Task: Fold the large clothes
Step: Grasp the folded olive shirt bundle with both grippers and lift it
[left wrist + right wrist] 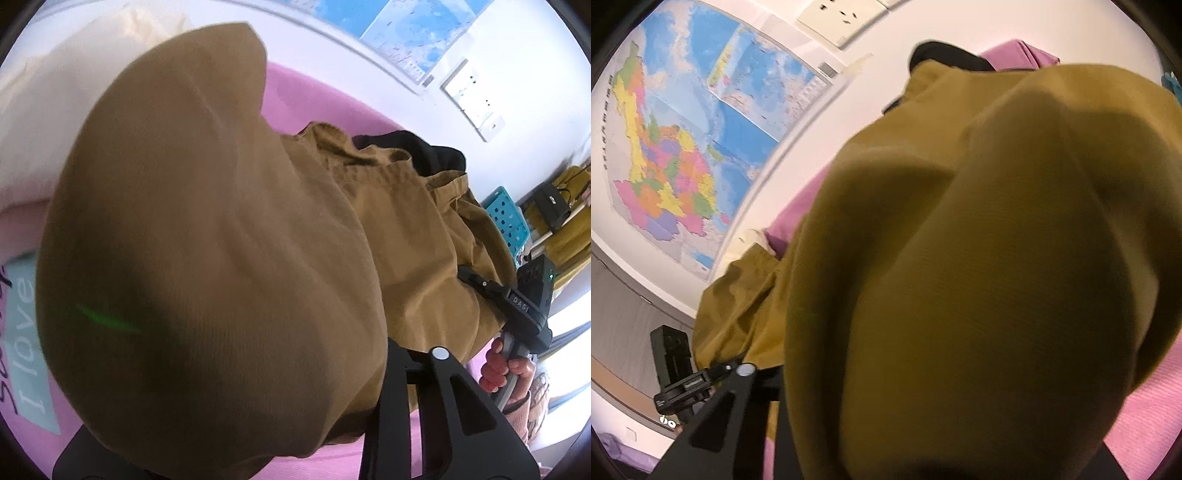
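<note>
We see both views bent hard by the fisheye, with black corners and curved wall lines. The brown cloth [207, 236] hangs so close above the left tongs [406, 424] that it is soft and out of focus, darkest in its lower folds, with a green streak of lens flare on it. Beyond and right of those tongs, the windows [569, 332] blow out to white. In the right view the cloth [997, 277] reads more olive, blurred and shadowed near the right tongs [746, 417]; the map [683, 147] beyond is bright and fairly sharp.
</note>
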Demonstrator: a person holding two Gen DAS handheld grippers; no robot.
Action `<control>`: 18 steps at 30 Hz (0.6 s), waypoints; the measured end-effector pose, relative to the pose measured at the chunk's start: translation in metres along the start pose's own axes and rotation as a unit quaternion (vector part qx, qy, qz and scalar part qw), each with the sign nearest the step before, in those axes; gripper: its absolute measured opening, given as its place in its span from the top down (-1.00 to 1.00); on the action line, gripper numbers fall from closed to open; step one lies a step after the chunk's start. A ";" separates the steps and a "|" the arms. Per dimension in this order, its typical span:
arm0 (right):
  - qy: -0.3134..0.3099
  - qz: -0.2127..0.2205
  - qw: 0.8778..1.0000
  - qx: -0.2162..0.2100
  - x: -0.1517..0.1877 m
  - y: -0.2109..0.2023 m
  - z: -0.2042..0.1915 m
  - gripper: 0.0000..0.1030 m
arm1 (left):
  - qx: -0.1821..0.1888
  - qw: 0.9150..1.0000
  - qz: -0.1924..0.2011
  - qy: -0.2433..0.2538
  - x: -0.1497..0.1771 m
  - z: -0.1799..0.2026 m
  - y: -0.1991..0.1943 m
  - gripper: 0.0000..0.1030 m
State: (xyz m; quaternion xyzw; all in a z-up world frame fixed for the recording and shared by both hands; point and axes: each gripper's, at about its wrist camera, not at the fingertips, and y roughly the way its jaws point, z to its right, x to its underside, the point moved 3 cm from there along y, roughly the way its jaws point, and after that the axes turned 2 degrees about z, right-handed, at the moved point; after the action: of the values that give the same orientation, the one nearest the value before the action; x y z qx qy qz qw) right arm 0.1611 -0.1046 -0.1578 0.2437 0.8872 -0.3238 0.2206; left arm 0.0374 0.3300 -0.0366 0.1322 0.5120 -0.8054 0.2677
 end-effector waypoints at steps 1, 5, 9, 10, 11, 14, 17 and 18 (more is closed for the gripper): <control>-0.003 0.006 1.000 -0.006 -0.002 -0.005 -0.006 0.46 | 0.001 1.000 0.004 0.004 -0.003 0.004 -0.005 0.44; -0.033 0.032 0.999 -0.028 -0.012 -0.028 -0.033 0.51 | 0.016 0.999 0.025 0.023 -0.018 0.019 -0.029 0.47; -0.071 0.073 0.993 -0.058 -0.031 -0.064 -0.070 0.52 | 0.040 0.996 0.053 0.052 -0.041 0.042 -0.065 0.48; -0.077 0.083 0.991 -0.065 -0.035 -0.071 -0.079 0.53 | 0.044 0.995 0.060 0.059 -0.047 0.047 -0.075 0.48; -0.085 0.093 0.989 -0.073 -0.041 -0.078 -0.090 0.53 | 0.052 0.994 0.071 0.067 -0.055 0.052 -0.089 0.48; -0.111 0.119 0.982 -0.097 -0.055 -0.092 -0.126 0.53 | 0.064 0.990 0.100 0.076 -0.076 0.055 -0.126 0.48; -0.138 0.135 0.974 -0.122 -0.067 -0.093 -0.163 0.53 | 0.058 0.985 0.139 0.085 -0.097 0.048 -0.167 0.48; -0.145 0.137 0.971 -0.132 -0.070 -0.091 -0.176 0.53 | 0.052 0.983 0.151 0.088 -0.102 0.045 -0.179 0.48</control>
State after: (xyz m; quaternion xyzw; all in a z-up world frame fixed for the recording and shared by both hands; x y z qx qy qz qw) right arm 0.1225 -0.0657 0.0446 0.2823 0.8387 -0.2021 0.4196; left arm 0.0227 0.3800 0.1681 0.2916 0.4653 -0.7666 0.3329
